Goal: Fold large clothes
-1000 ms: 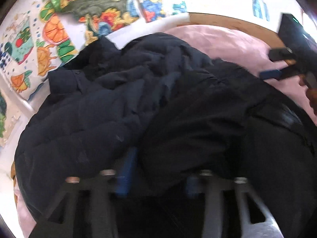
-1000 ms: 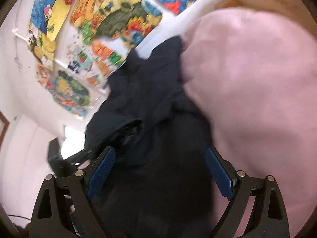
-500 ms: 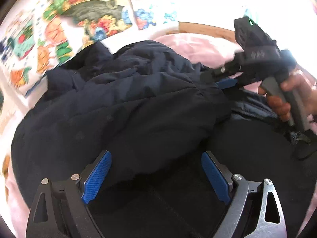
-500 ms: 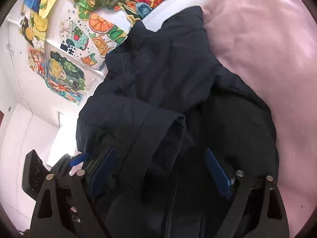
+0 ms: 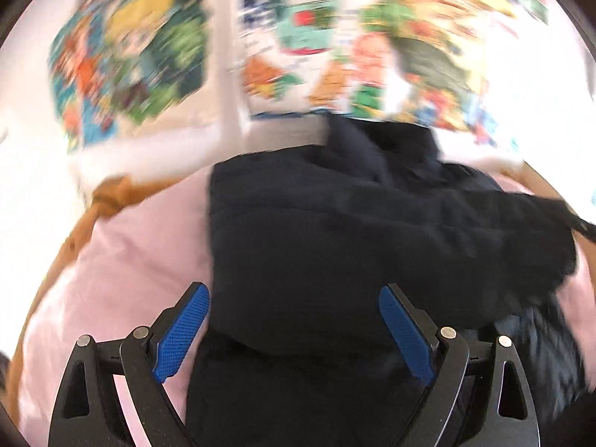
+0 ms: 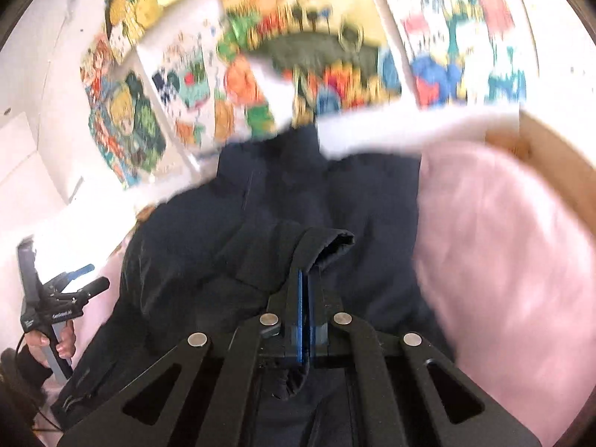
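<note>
Dark navy padded jacket (image 6: pixel 283 201) lies bunched across a pale pink bedsheet (image 6: pixel 514 260), collar end up against the white wall, hem end toward both cameras. Right gripper (image 6: pixel 304 279) has just closed: blue pads pressed together, clamped on a fold of the jacket next to the open sleeve cuff (image 6: pixel 331 246), which sticks up just past the fingertips. Fabric also hangs bunched below the jaws, close to the lens. Left gripper (image 5: pixel 294 320) stands wide apart, nothing pinched; its blue-padded fingers (image 5: pixel 182 331) straddle the near edge of the jacket without pressing it, left pad over pink sheet, right pad over dark cloth. In the right wrist view the left gripper shows far left, beside the jacket's edge, held by a hand (image 6: pixel 56 342) on its grey handle, with a black cable trailing below. Surroundings: brown wooden bed frame edge (image 5: pixel 74 238) curves around the sheet on the left and also shows at top right in the right wrist view. Colourful cartoon posters (image 6: pixel 309 56) cover the wall directly behind the jacket. Left wrist view is heavily motion-blurred, so poster detail is unreadable. A dark strap or sleeve end (image 5: pixel 581 223) runs off the right edge there; cannot tell which.
</note>
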The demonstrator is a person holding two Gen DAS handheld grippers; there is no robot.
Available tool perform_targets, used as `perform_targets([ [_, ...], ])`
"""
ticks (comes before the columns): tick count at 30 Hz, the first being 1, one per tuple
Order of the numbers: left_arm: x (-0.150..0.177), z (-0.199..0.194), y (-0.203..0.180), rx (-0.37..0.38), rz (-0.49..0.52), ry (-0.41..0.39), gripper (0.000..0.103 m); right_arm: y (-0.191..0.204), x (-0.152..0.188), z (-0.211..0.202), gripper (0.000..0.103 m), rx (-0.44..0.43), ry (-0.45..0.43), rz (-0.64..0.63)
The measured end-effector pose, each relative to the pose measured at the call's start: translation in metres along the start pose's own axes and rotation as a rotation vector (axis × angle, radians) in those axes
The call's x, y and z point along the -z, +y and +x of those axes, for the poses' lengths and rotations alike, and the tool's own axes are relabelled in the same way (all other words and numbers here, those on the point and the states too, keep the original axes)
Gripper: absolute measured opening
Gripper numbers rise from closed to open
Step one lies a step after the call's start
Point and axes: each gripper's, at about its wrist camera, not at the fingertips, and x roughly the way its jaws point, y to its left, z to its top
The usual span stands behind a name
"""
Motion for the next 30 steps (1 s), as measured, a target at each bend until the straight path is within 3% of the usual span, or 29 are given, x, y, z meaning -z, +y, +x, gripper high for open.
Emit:
perform_targets([
  [4,-0.012,0.023,0.014,-0.053,-0.036,0.022,0.093,-0.008,-0.022,0.01,0.003,0.079,-0.051,-0.07],
  [8,-0.015,0.058,0.012,-0.128,0.031,0.082,0.093,-0.024,-0.013,0.047,0.003,0.138,0.017,-0.079],
  [12,-0.009,0.081,0.008,-0.139,0.078,0.111,0.094,-0.043,0.008,0.086,0.007,0.165,0.099,-0.078],
  [16,-0.007,0.075,0.016,-0.105,0.051,0.092,0.094,-0.047,0.003,0.087,0.012,0.133,0.109,-0.06],
  [18,-0.009,0.061,0.018,-0.069,0.033,0.052,0.094,-0.038,0.004,0.081,0.02,0.162,0.103,-0.117],
  [20,-0.011,0.042,0.015,0.001,0.04,-0.019,0.094,-0.022,0.001,0.07,0.051,0.167,0.06,-0.2],
  [21,-0.012,0.037,0.012,0.021,0.051,-0.038,0.098,-0.016,0.0,0.065,0.055,0.163,0.036,-0.229],
  [23,-0.015,0.039,-0.001,0.045,0.089,-0.038,0.1,0.003,-0.002,0.06,0.057,0.14,0.008,-0.293],
  [25,-0.015,0.052,-0.014,0.043,0.133,-0.009,0.1,0.022,-0.002,0.064,0.056,0.099,0.036,-0.359],
  [30,0.0,0.098,-0.041,-0.055,0.268,0.053,0.103,0.036,0.014,0.098,0.056,0.12,0.14,-0.441],
])
